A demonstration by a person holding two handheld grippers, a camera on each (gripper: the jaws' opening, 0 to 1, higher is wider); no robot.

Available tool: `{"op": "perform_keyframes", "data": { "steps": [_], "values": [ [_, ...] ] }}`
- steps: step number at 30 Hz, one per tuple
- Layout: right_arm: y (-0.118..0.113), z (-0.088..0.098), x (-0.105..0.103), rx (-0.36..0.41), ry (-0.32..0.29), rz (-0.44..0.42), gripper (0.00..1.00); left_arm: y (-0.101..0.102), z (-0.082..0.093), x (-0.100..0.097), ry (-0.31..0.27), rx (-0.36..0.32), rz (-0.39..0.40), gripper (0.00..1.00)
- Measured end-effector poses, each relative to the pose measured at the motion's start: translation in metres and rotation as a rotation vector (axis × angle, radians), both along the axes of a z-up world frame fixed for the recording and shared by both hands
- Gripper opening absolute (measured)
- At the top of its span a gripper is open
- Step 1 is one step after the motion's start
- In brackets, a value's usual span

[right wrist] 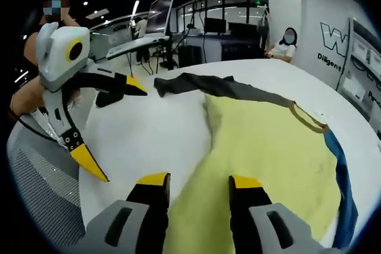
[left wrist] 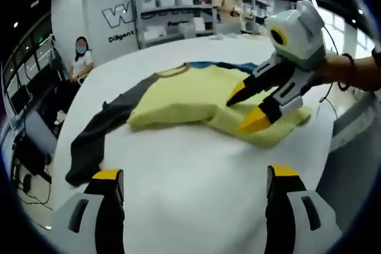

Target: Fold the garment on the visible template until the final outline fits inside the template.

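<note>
On the big white table [left wrist: 196, 171], as my left gripper view shows it, lies the yellow garment [left wrist: 190, 96]. It is partly folded, with one dark grey sleeve [left wrist: 95, 132] stretched out toward me. My left gripper [left wrist: 193, 185] hangs over the bare table with its jaws wide apart and nothing between them. I think it waits there so it can take the sleeve next. My right gripper [left wrist: 250, 110] reaches in from the far side, jaws apart, tips down at the folded yellow edge.

My right gripper view looks along the shirt. My right gripper [right wrist: 199, 185] has its jaws open, with yellow cloth between them, but I cannot tell if they touch it. The grey sleeve [right wrist: 208, 85] runs away across the table [right wrist: 155, 135]. My left gripper [right wrist: 113, 129] hangs wide open over the table edge, holding nothing. I cannot see any template marks.
</note>
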State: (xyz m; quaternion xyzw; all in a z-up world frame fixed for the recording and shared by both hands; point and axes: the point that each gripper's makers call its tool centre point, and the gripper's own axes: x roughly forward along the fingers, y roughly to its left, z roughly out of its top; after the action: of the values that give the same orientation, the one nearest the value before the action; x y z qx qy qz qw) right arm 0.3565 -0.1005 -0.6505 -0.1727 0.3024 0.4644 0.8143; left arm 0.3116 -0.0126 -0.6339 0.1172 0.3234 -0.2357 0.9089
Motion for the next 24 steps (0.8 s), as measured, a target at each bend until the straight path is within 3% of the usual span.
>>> {"op": "perform_keyframes", "data": {
  "steps": [5,10,18,24],
  "values": [
    [0.000,-0.004,0.008,-0.048,-0.039,0.019,0.11,0.000,-0.003,0.000,0.008,0.006,-0.005,0.97],
    [-0.003,-0.010,0.014,-0.066,-0.025,0.014,0.00,0.004,-0.006,0.000,0.016,0.009,0.005,0.96],
    [-0.010,0.012,0.026,0.006,-0.015,0.005,0.00,0.005,-0.011,-0.003,0.031,0.012,0.001,0.96],
    [-0.026,0.026,0.049,0.077,0.002,-0.073,0.00,0.002,-0.011,-0.003,0.033,0.020,-0.010,0.96]
  ]
}}
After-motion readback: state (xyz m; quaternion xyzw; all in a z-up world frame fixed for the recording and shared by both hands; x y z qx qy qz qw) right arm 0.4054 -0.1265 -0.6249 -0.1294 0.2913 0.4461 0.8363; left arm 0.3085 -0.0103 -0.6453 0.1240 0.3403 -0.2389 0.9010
